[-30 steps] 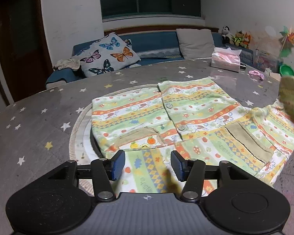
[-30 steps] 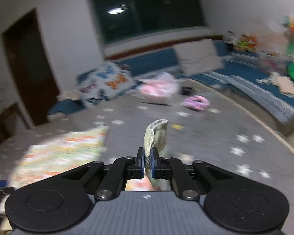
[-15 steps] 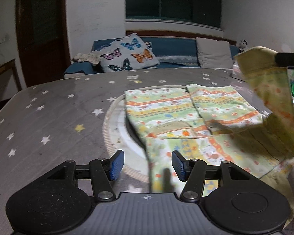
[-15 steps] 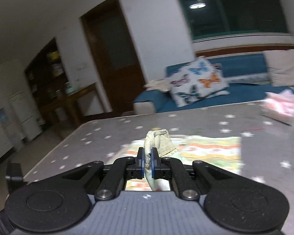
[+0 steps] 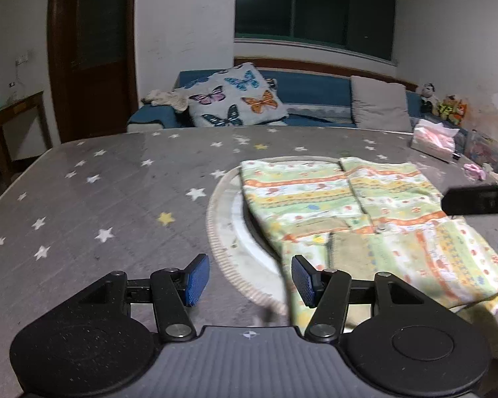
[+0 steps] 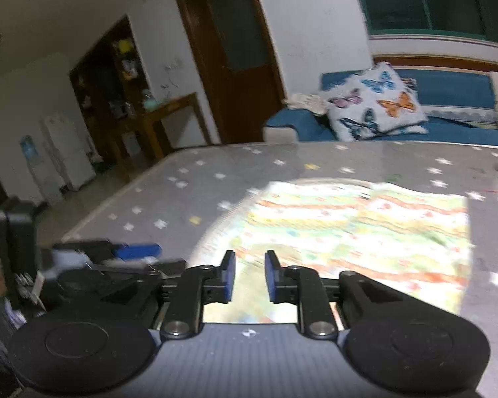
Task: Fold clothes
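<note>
A child's patterned garment (image 5: 345, 195), striped in green, orange and yellow, lies flat on the star-print table (image 5: 99, 205). One sleeve with a tan cuff (image 5: 348, 253) is folded across its near part. My left gripper (image 5: 250, 278) is open just before the garment's near left edge, with nothing between its fingers. In the left wrist view, the right gripper (image 5: 478, 200) shows as a dark bar over the garment's right side. In the right wrist view, the right gripper (image 6: 250, 275) stands open and empty above the garment (image 6: 355, 229). The left gripper (image 6: 129, 255) appears blurred at the left.
Under the garment lies a round pale mat (image 5: 222, 232). At the far right of the table are a tissue box (image 5: 433, 144) and a small pink object (image 5: 474, 170). A blue sofa with a butterfly pillow (image 5: 235, 99) stands behind the table.
My right gripper carried the sleeve up and leftward over the garment, then let it go; its jaws are now open. The sleeve now lies folded across the front.
</note>
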